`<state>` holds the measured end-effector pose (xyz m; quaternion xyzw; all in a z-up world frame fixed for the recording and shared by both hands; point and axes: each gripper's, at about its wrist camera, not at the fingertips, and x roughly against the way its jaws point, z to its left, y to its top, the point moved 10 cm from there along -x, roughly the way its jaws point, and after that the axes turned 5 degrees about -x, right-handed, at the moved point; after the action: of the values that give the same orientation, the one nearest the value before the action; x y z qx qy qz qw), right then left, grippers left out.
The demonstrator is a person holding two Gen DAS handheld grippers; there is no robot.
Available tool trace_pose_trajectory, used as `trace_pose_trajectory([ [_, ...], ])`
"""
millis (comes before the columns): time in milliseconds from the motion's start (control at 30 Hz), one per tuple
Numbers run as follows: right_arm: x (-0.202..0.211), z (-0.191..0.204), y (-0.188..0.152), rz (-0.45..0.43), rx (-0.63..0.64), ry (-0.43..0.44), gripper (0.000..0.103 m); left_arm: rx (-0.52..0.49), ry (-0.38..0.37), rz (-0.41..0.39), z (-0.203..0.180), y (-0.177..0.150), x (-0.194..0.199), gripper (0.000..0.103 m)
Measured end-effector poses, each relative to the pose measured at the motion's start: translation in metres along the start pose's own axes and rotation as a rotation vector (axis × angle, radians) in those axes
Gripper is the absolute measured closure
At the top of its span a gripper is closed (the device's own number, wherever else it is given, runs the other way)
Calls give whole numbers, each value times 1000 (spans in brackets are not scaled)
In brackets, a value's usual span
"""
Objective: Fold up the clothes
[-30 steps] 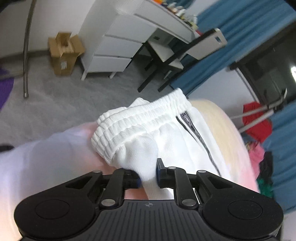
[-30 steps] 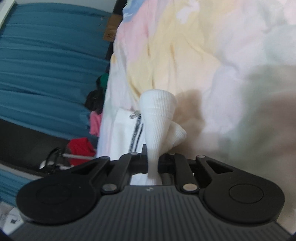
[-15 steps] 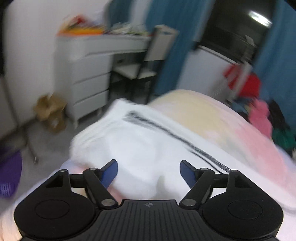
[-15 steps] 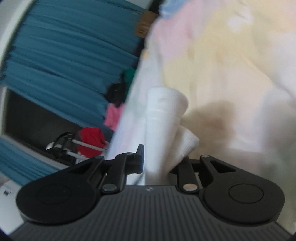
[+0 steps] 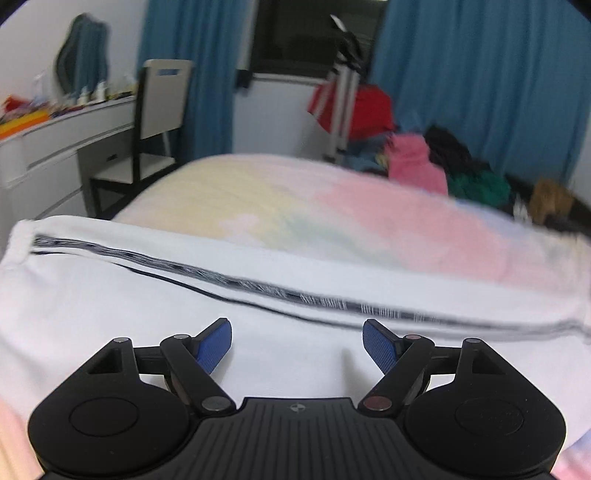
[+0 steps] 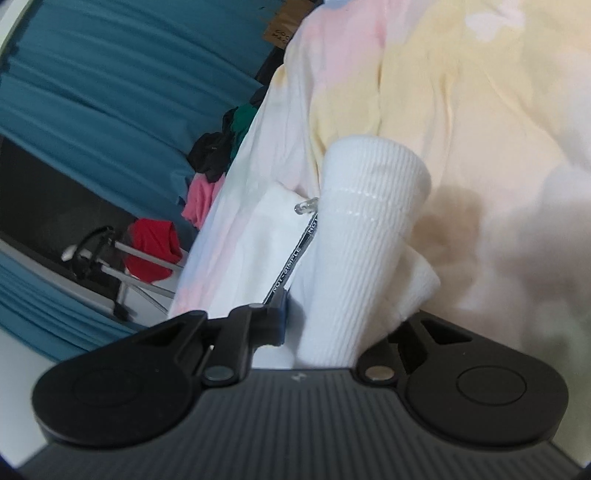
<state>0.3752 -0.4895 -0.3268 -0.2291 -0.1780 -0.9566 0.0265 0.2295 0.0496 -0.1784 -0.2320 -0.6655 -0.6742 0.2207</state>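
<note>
on the pastel bed point(image 5: 388, 206), white track pants point(image 5: 110, 295) lie soft and floppy. left gripper point(image 5: 297, 343) gapes empty; right gripper point(image 6: 332, 321), parted, straddles the ribbed cuff point(image 6: 365, 221), a firm handle.

A bedroom in a home. Near, a bed point(image 5: 369, 206) with a soft pink and yellow sheet. Far left, a white desk point(image 5: 66, 133) with a chair point(image 5: 159, 110). Far back, blue curtains point(image 5: 461, 74) by a dark window point(image 5: 295, 33). Far right, a heap of clothes point(image 5: 436, 162).
</note>
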Motion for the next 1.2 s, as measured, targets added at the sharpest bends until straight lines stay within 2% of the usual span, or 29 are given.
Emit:
trace_pose_trajectory([
  [100,6,6,-2,-25,60,-31,90,-64,28,53,-10,-22,-31,23],
  [167,17,13,0,-63,130,-55,91,-129,54,62,-17,-32,-46,22],
  [233,24,33,0,-123,234,-77,91,-157,67,65,-20,-36,-54,21],
  [367,44,91,-16,-269,506,-104,92,-141,61,79,-20,-37,-55,20],
  [433,57,123,-35,-342,647,-102,92,-130,53,88,-17,-37,-53,20],
  [533,79,168,-81,-425,860,-46,92,-130,44,101,-16,-33,-46,20],
  [667,95,220,-171,-478,1148,59,92,-91,23,101,-13,-23,-32,22],
  [800,91,226,-280,-449,1483,144,92,4,5,42,5,-4,-9,23],
  [967,66,174,-396,-262,1841,210,92,156,-50,-27,30,17,19,22],
  [1067,56,147,-422,-253,1991,181,92,224,-98,-48,38,24,31,22],
  [1200,63,154,-409,-258,1941,181,92,249,-157,-61,40,30,39,22],
])
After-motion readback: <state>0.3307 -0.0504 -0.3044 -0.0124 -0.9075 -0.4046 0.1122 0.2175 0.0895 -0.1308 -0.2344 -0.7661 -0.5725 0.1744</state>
